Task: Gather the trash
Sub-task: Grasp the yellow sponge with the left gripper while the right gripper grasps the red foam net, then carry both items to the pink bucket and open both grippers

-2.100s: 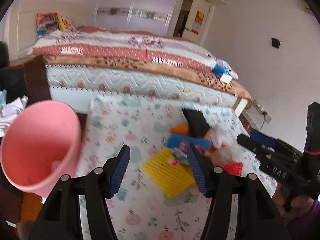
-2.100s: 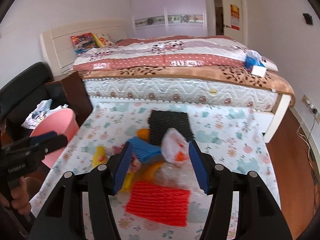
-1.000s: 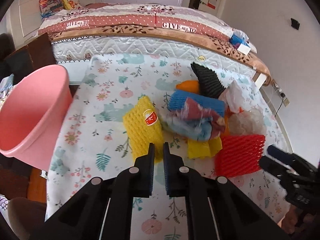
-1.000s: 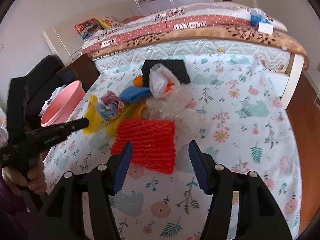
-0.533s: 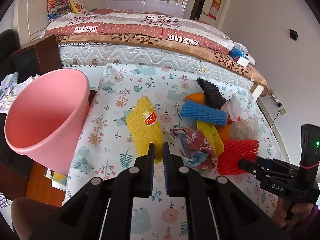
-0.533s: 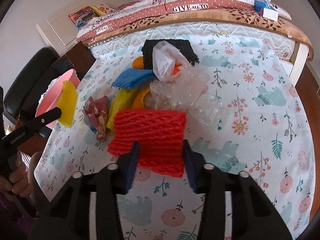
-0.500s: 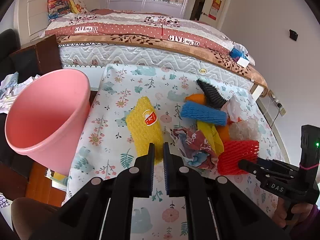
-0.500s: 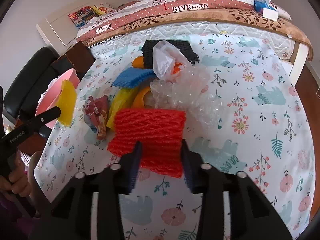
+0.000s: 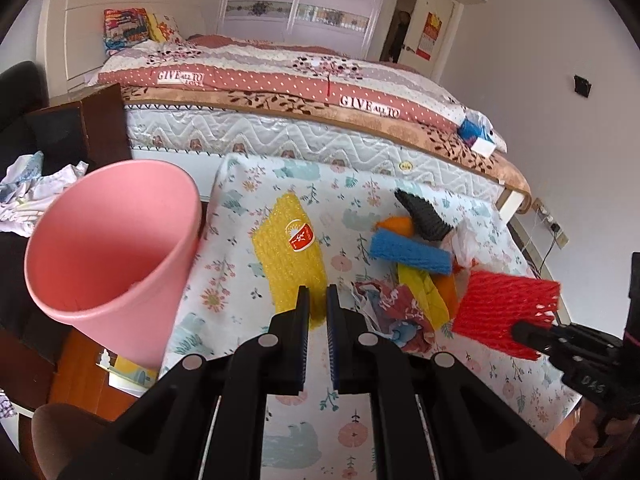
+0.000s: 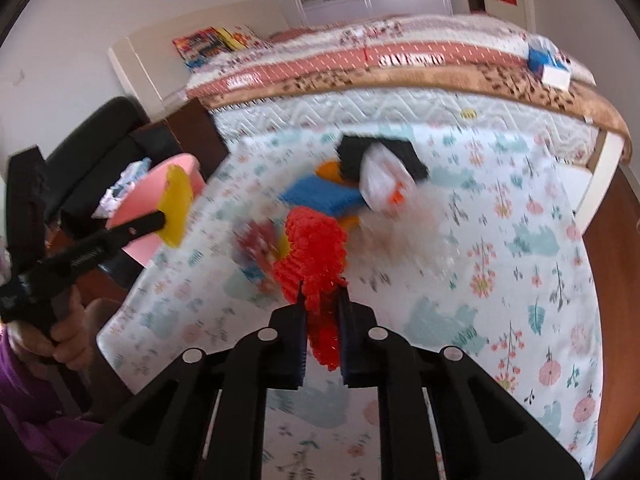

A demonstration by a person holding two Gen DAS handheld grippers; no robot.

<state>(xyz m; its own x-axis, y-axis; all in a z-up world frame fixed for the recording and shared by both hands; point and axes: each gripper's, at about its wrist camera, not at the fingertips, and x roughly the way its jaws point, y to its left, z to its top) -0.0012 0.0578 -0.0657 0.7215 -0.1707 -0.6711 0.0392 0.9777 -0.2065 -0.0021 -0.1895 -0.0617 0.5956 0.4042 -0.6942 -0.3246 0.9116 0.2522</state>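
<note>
Left wrist, yellow foam net point(image 9: 291, 257) (ribbed), pinched.

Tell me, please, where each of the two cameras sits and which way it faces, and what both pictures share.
Left wrist: sits on the left gripper, faces the bed; own fingers pinch the yellow net near the pink bin; the right gripper shows.
Right wrist: sits on the right gripper, faces the bed; own fingers hold the red net; the left hand shows.
Shared: both nets, bin, blue net, flowered cloth.
</note>
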